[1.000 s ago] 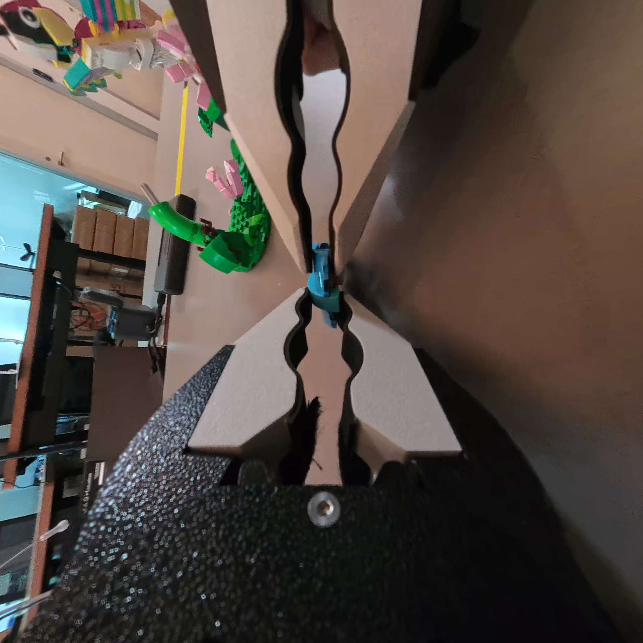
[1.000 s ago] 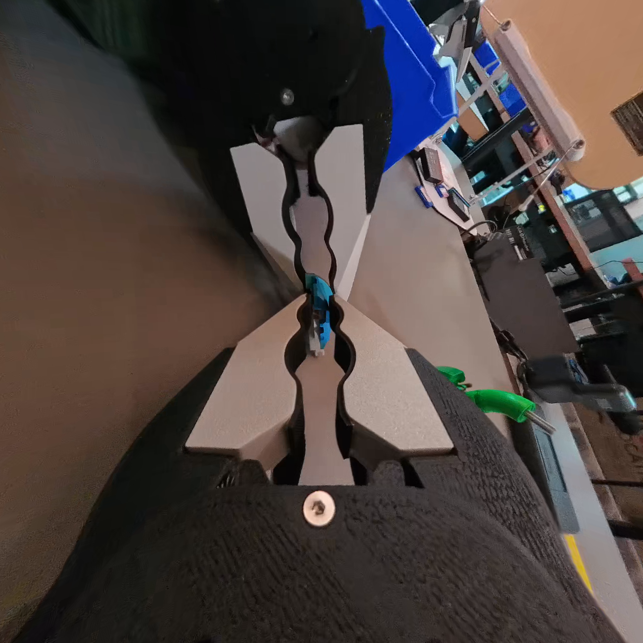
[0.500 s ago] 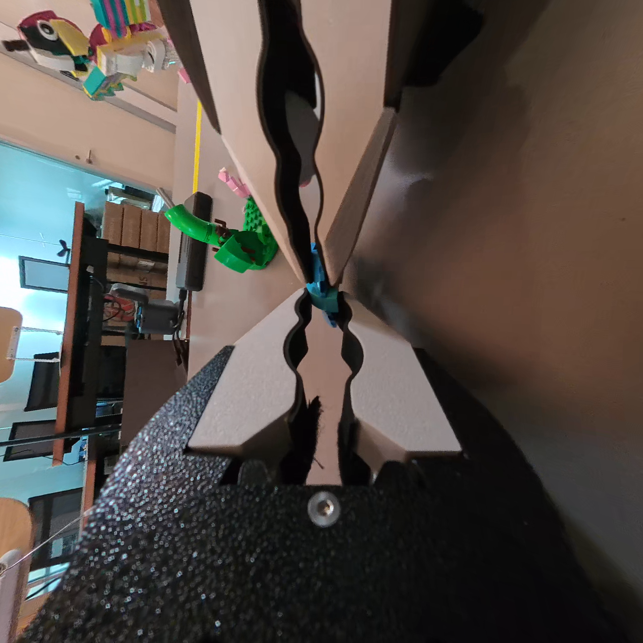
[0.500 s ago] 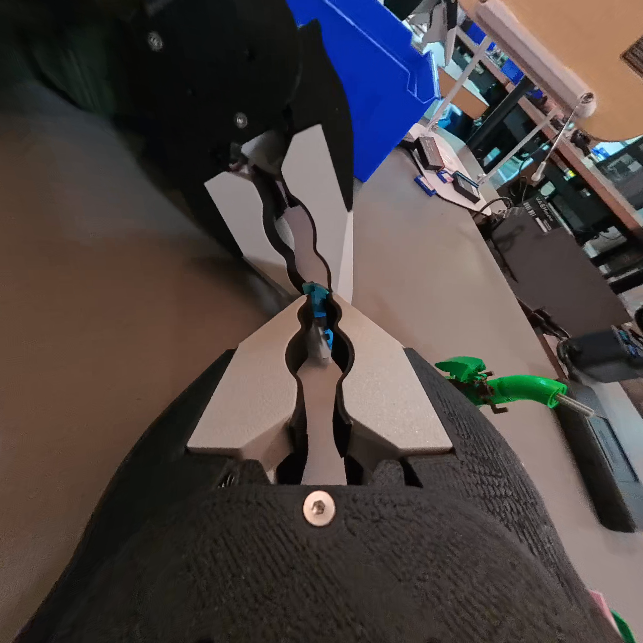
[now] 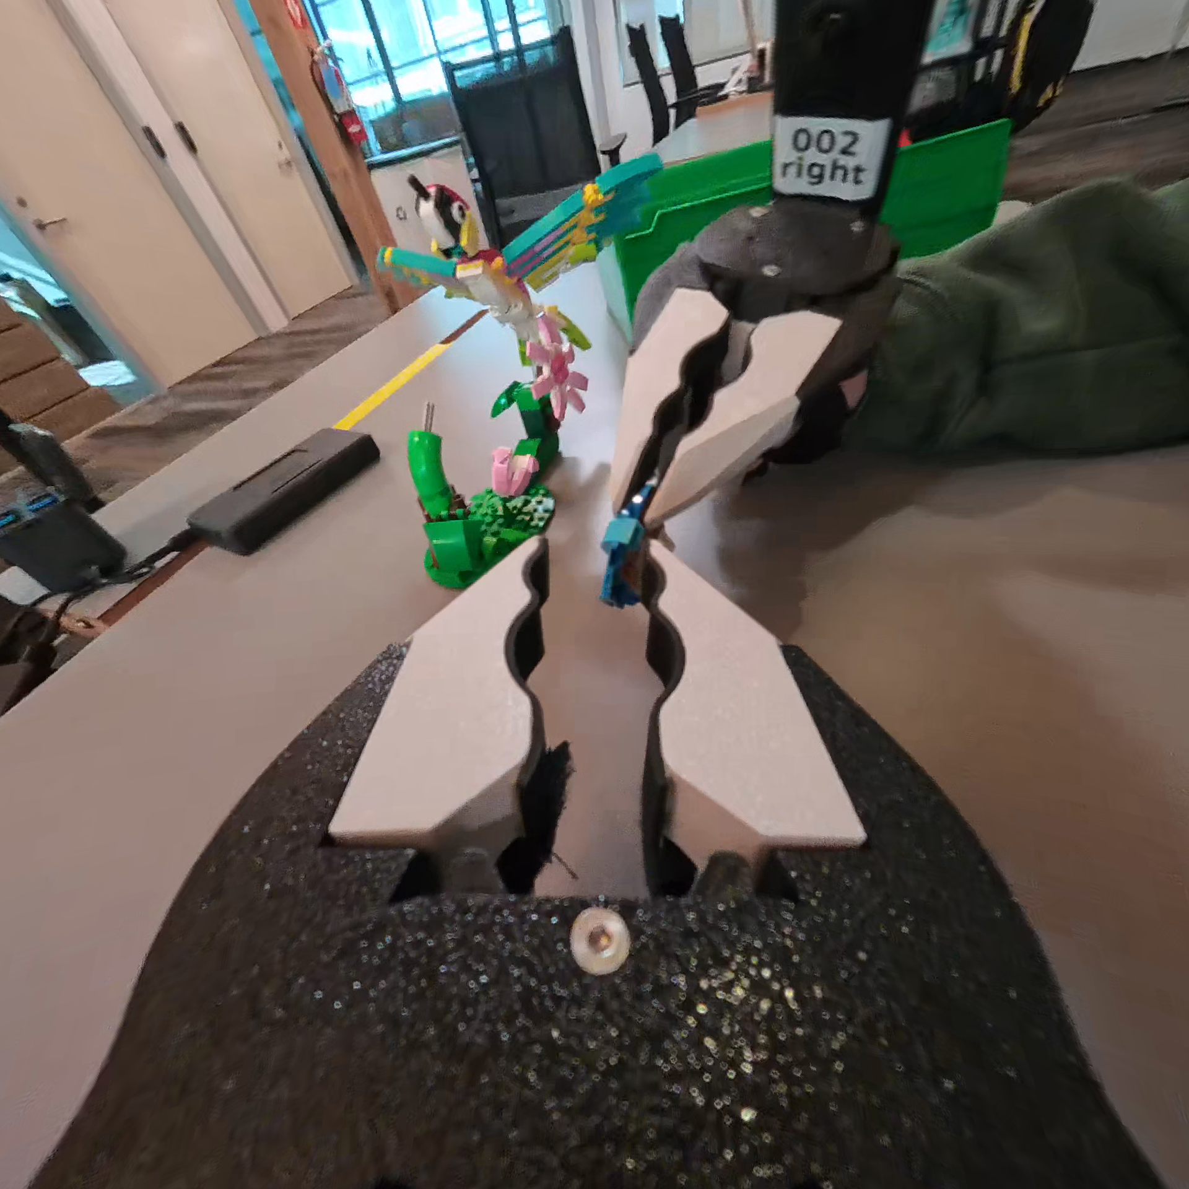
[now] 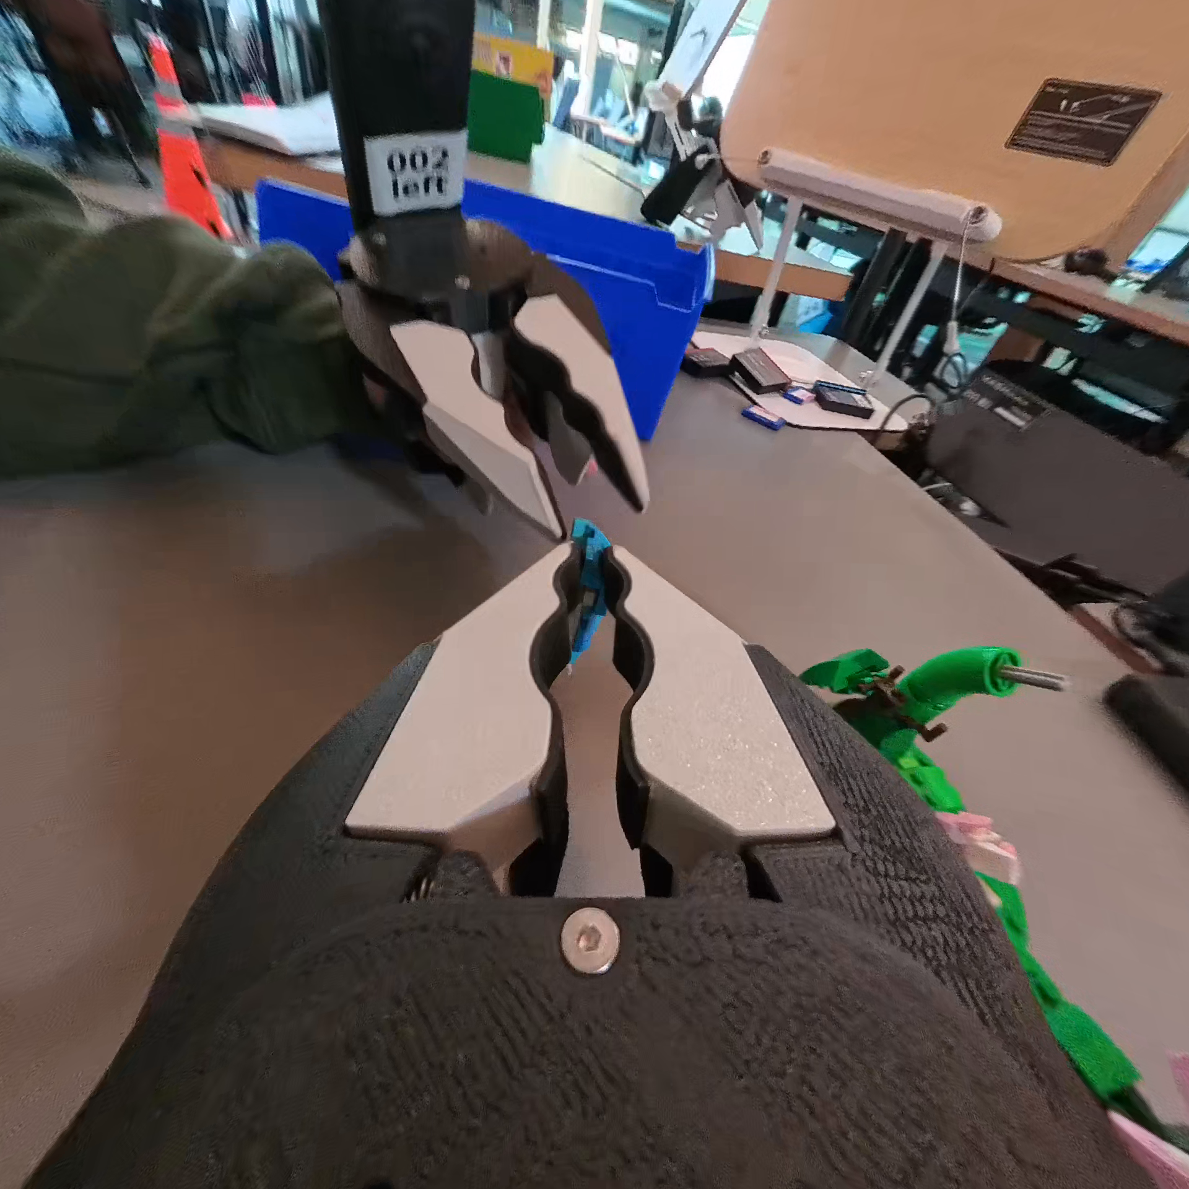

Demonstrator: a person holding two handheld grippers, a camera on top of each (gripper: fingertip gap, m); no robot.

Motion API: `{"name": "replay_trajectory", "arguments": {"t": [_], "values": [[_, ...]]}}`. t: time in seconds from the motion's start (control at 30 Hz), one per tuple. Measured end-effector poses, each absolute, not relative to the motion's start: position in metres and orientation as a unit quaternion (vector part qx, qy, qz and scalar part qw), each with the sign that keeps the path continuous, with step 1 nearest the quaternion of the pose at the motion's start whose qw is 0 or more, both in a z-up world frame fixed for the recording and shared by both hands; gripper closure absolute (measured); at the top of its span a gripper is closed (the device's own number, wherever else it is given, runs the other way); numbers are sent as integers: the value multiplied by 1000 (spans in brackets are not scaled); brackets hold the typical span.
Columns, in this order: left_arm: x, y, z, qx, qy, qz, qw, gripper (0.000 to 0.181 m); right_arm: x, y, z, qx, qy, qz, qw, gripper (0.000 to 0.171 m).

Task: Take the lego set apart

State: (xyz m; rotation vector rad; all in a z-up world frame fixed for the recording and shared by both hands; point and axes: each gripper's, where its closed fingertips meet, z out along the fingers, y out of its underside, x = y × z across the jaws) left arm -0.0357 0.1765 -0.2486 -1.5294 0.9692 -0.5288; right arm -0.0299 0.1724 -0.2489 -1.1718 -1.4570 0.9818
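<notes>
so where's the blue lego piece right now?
The blue lego piece is pinched at the tips of the right gripper, held above the table. The open left gripper sits right beside it, with the green plant base off to its left.

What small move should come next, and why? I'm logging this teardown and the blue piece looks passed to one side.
Probably carry the blue piece aside and set it on the table. The right gripper is shut on it, while the left gripper has its jaws apart, so nothing else holds it. The flower model stands close by, so move away from it.
</notes>
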Motion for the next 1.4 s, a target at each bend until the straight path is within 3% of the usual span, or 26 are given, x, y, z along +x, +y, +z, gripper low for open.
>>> {"name": "replay_trajectory", "arguments": {"t": [0.17,0.37,0.67,1.03,1.4], "values": [[-25,167,-253,-657,417,-289,557,173,-27,167,-240,-488,-571,482,452,167],[-26,158,-245,-654,394,-386,518,175,-26,162,-235,-483,-561,514,434,167],[-32,157,-247,-655,409,-377,512,175,-30,160,-238,-495,-557,515,424,168],[-28,155,-254,-663,414,-379,495,176,-19,158,-241,-515,-537,578,336,168],[-27,150,-259,-662,440,-362,488,176,-19,157,-249,-515,-578,527,351,171]]}}
